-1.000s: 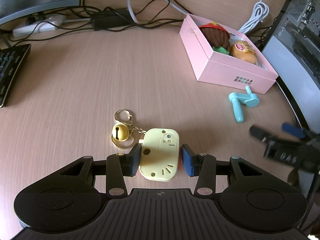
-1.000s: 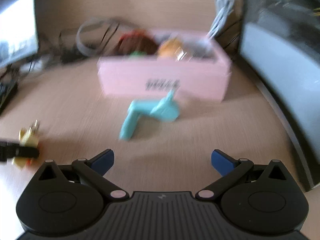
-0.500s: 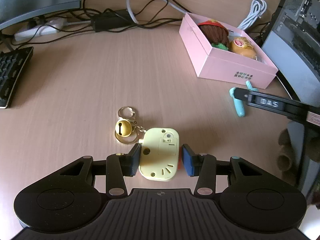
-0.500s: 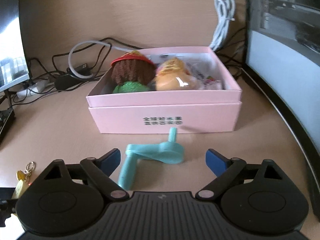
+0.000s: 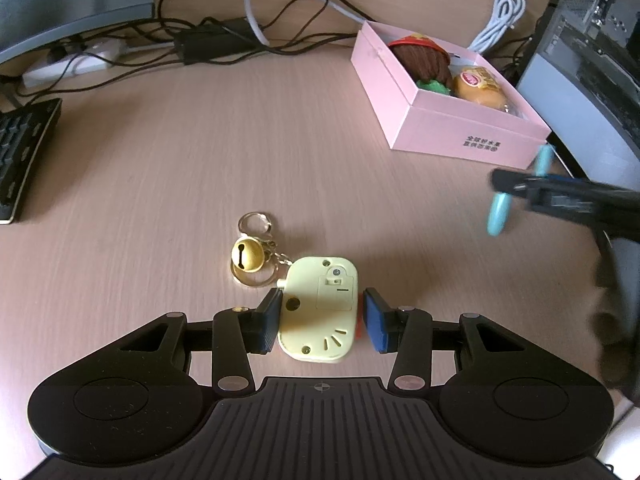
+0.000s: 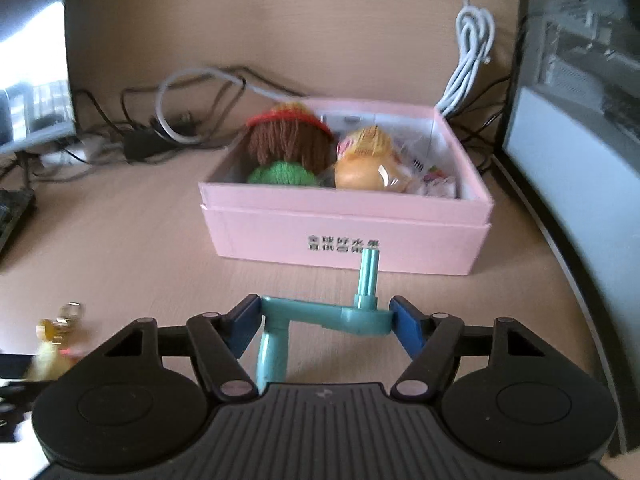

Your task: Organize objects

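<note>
My left gripper (image 5: 322, 318) is shut on a pale yellow plastic toy (image 5: 320, 280) that rests on the desk. A gold bell keychain (image 5: 247, 255) is chained to the toy's far left corner. In the right wrist view, the jaws of my right gripper (image 6: 324, 320) are closing, and its blue pads press both ends of a teal crank handle (image 6: 320, 314). The crank (image 5: 499, 216) hangs just off the desk in front of the open pink box (image 6: 344, 240). That box (image 5: 460, 136) holds a brown yarn doll (image 6: 288, 140) and a wrapped yellow bun (image 6: 368, 164).
A keyboard (image 5: 20, 152) lies at the left edge. A power strip (image 5: 68, 66) and tangled black cables (image 5: 208, 40) run along the back. A coiled white cable (image 6: 468, 64) hangs behind the box. A grey computer case (image 5: 592, 60) stands close on the right.
My right gripper came up to the teal crank, narrowed its jaws onto it and raised it off the desk. The left gripper and yellow toy stayed put.
</note>
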### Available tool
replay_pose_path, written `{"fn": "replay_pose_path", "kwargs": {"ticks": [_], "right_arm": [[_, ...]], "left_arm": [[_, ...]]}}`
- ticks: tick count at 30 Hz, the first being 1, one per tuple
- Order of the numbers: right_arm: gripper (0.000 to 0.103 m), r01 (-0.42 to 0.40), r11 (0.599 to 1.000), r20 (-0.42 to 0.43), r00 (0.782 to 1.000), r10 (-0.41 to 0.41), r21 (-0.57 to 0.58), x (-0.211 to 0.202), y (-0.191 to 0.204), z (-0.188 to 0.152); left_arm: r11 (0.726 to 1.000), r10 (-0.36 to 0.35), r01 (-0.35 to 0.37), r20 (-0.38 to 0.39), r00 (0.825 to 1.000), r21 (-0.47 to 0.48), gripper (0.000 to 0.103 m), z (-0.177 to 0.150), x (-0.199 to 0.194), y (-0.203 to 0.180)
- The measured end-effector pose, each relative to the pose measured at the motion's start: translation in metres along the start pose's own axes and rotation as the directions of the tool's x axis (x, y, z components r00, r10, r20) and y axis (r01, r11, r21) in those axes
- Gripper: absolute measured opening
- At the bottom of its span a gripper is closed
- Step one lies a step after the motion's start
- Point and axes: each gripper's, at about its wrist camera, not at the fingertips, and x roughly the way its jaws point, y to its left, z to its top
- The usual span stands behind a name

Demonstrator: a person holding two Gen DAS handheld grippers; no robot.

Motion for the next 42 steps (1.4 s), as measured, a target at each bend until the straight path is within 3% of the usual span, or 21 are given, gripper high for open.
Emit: {"fn": "replay_pose_path", "kwargs": {"ticks": [7,11,14,18,22,25,29,32,33,36,37,39,42], "right_arm": [[0.071,0.017,1.0,0.069,0.998,-0.017,0.001,-0.061,-0.013,0.005],[0.071,0.046,0.999,0.086,0.995,-0.046,0.003,-0.082,-0.022,0.004],[0.071,0.075,0.997,0.083,0.994,-0.075,-0.001,-0.088,-0.027,-0.004],[0.071,0.094,0.996,0.072,0.993,-0.094,0.011,-0.092,-0.036,-0.016],[0.071,0.102,0.994,0.046,0.994,-0.104,0.051,-0.088,-0.047,-0.023],[0.071,0.114,0.992,0.046,0.992,-0.116,0.06,-0.09,-0.054,-0.026],[0.071,0.126,0.99,0.043,0.991,-0.13,0.07,-0.09,-0.064,-0.029],[0.071,0.133,0.989,0.029,0.99,-0.136,0.07,-0.087,-0.072,-0.03],[0.071,0.134,0.989,0.024,0.99,-0.136,0.07,-0.085,-0.074,-0.03],[0.071,0.12,0.991,0.011,0.993,-0.121,0.063,-0.08,-0.078,-0.029],[0.071,0.112,0.992,0.011,0.994,-0.113,0.054,-0.078,-0.078,-0.028],[0.071,0.102,0.994,0.018,0.995,-0.103,0.033,-0.076,-0.077,-0.024],[0.071,0.097,0.995,0.034,0.995,-0.097,0.017,-0.071,-0.077,-0.013]], "left_arm": [[0.997,-0.052,0.051,0.009,0.999,0.066,0.046,0.009,-0.006,-0.005],[0.987,-0.148,0.148,-0.001,0.989,0.066,0.046,0.027,-0.016,-0.009],[0.967,-0.235,0.231,0.031,0.971,0.107,0.046,0.054,-0.033,-0.021],[0.938,-0.315,0.29,0.121,0.941,0.189,0.046,0.105,-0.057,-0.046],[0.912,-0.377,0.325,0.197,0.905,0.252,0.046,0.164,-0.064,-0.08],[0.901,-0.389,0.317,0.232,0.892,0.295,0.046,0.201,-0.051,-0.109],[0.909,-0.404,0.356,0.246,0.881,0.219,0.047,0.237,-0.018,-0.133],[0.887,-0.46,0.428,0.25,0.852,0.174,0.048,0.249,0.014,-0.147],[0.893,-0.446,0.409,0.246,0.861,0.186,0.048,0.249,0.027,-0.152],[0.933,-0.331,0.299,0.152,0.932,0.2,0.048,0.239,0.079,-0.168],[0.94,-0.312,0.287,0.128,0.941,0.184,0.048,0.235,0.091,-0.168],[0.945,-0.318,0.305,0.128,0.939,0.117,0.044,0.227,0.103,-0.157],[0.932,-0.36,0.361,0.181,0.915,0.028,0.044,0.221,0.1,-0.134]]}}
